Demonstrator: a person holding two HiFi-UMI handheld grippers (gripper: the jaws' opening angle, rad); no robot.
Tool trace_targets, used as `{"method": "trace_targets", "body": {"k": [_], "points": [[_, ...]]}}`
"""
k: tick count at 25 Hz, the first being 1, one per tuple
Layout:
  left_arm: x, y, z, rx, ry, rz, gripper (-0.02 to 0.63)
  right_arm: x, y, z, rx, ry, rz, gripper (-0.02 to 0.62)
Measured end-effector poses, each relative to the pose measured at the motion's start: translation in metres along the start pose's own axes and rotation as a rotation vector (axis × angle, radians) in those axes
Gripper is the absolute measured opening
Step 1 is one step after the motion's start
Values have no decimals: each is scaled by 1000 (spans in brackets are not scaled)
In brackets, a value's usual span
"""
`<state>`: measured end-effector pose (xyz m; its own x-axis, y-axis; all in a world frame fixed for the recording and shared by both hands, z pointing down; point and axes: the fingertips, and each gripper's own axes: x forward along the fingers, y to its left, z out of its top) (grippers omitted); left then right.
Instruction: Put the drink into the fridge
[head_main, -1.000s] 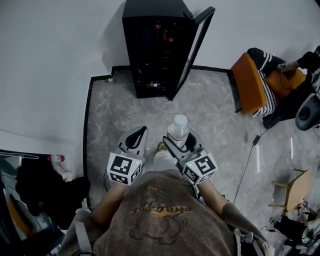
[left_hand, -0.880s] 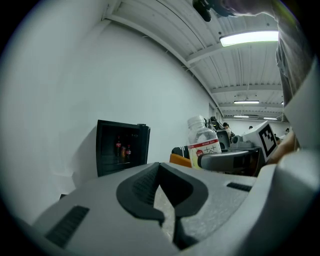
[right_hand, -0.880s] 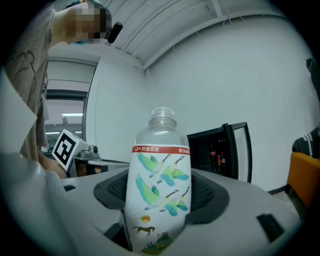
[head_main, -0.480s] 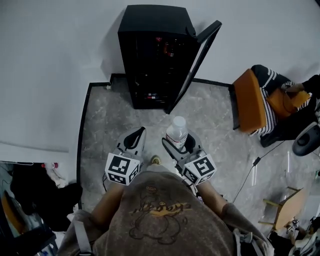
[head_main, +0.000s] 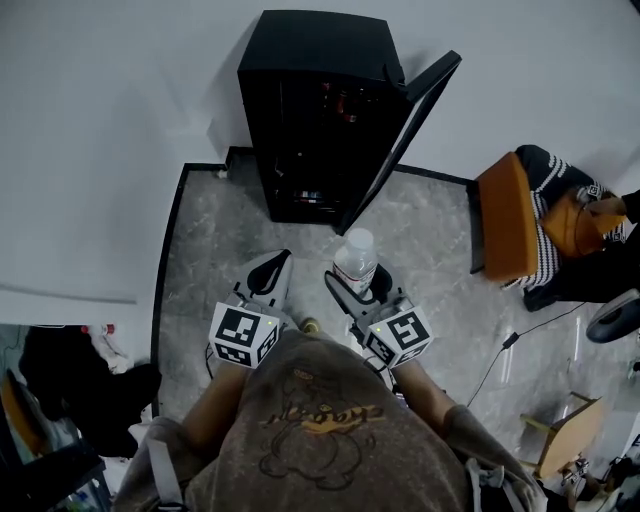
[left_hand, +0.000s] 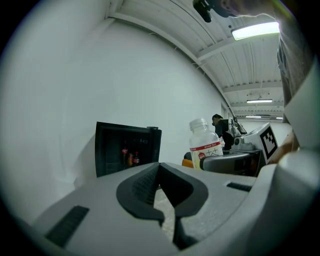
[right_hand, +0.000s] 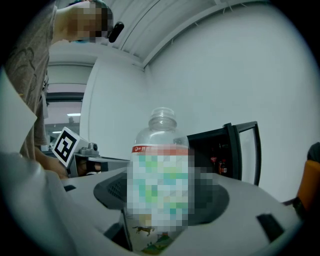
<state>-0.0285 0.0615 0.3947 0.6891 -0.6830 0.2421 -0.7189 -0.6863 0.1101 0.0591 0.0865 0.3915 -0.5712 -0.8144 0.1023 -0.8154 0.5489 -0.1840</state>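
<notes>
The drink, a clear plastic bottle (head_main: 356, 258) with a white cap and a red-banded label, stands upright between the jaws of my right gripper (head_main: 356, 284), which is shut on its body. In the right gripper view the bottle (right_hand: 160, 175) fills the middle. My left gripper (head_main: 282, 263) hangs beside it on the left, jaws together and holding nothing. The black fridge (head_main: 310, 110) stands ahead against the white wall. Its door (head_main: 405, 125) is swung open to the right, and a few cans or bottles show on the shelves inside (left_hand: 130, 157).
Grey marble floor (head_main: 215, 260) with a black border (head_main: 166, 270) on the left lies between me and the fridge. A person sits by an orange chair (head_main: 505, 225) at the right. A cable (head_main: 505, 345) crosses the floor there. A wooden stool (head_main: 560, 445) is at the lower right.
Both grippers and the bottle have come closer to the fridge. The jaws look unchanged.
</notes>
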Motion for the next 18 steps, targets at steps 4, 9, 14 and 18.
{"method": "trace_targets", "body": {"k": [4,9,14,18], "points": [[14,10,5,-3,-4,2,2,12,-13,0,6,2,0,308],[38,23,10,-3,-6,-19,3,34,-32,8,6,-26,-12,308],[68,41,18,10,-6,-45,2,61,-55,14,7,-43,-31,308],[91,59,25,13,-4,-51,2,84,-73,15,10,-34,-35,308]]}}
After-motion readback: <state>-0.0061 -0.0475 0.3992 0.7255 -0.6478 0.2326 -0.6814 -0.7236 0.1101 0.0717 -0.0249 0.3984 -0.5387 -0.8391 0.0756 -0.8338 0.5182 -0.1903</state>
